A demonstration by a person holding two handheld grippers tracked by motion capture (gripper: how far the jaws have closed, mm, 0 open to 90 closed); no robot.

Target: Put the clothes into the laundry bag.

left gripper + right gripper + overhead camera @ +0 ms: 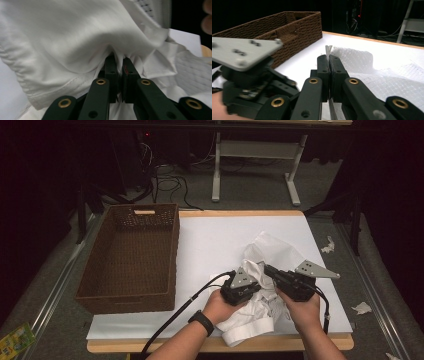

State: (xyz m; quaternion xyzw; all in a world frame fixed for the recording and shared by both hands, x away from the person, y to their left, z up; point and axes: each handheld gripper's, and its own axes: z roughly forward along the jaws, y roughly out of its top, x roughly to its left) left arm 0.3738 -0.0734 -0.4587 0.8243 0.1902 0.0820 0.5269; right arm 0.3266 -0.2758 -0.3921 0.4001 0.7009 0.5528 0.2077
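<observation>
High view: white garment (260, 285) is lying crumpled on the right half of the white tabletop (210, 245), spilling toward the near edge; both hands are meeting over it. Left gripper (248, 287) is sitting on the garment's left side, with its grey plate on top and cable trailing back past the wrist; right gripper (272, 272) is just beside it, pointing left into the same bunch of fabric, the two bodies nearly touching. Brown wicker basket (130, 257) is sitting on the tabletop's left side, well apart from the garment. Left gripper view: left gripper (119, 62) is pinching a gathered fold of the white garment (75, 37), jaws nearly together with only cloth between them, fabric puckering around the tips and draping over the upper part of the frame. Right gripper view: right gripper (329, 60) is clamping a thin edge of the garment, jaws closed down to the cloth thickness, the edge sticking up above the tips and running down between them; the mesh-textured fabric (387, 77) is spreading out to the right on the tabletop, the left gripper's grey plate is sitting close at left, and the basket (287, 27) is standing behind it.
</observation>
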